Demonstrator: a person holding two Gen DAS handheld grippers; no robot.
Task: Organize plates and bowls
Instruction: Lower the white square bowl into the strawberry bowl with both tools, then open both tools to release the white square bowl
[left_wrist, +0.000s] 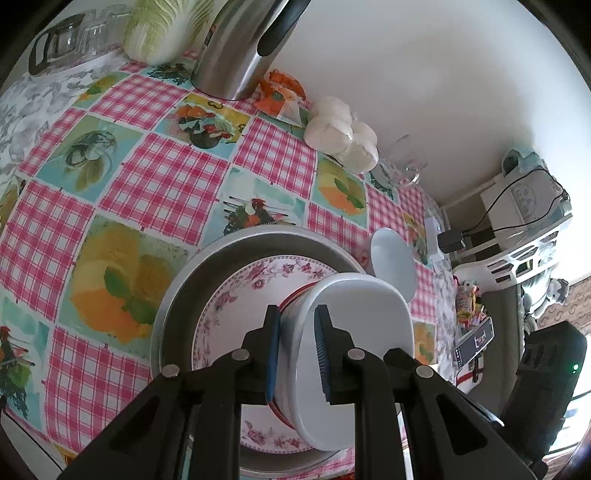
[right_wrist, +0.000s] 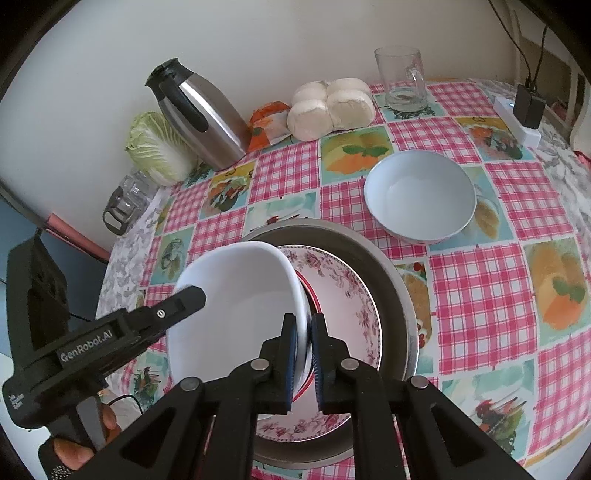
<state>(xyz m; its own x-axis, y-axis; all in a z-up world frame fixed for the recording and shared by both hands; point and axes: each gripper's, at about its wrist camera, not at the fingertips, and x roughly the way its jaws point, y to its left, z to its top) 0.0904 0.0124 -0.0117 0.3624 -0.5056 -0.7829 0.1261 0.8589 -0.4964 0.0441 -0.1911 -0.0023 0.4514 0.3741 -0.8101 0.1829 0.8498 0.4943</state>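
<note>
White bowl (right_wrist: 243, 295), frame centre: I'm pinching its rim with both grippers, left gripper (left_wrist: 297, 354) and right gripper (right_wrist: 303, 360), lowering it level onto the floral plate (right_wrist: 347, 291).

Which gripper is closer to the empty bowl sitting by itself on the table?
Right. The right gripper clamps the tilted white bowl's rim on the side facing the lone bowl. The left gripper clamps the rim on the far side.

Both wrist views look steeply down, close over the tabletop (right_wrist: 480, 288). Shared: floral plate (left_wrist: 236, 291) (right_wrist: 343, 280) at 6 o'clock, kettle (left_wrist: 236, 48) (right_wrist: 199, 114) toward 11 o'clock, second bowl (left_wrist: 393, 258) (right_wrist: 421, 195) at 2 o'clock.
</note>
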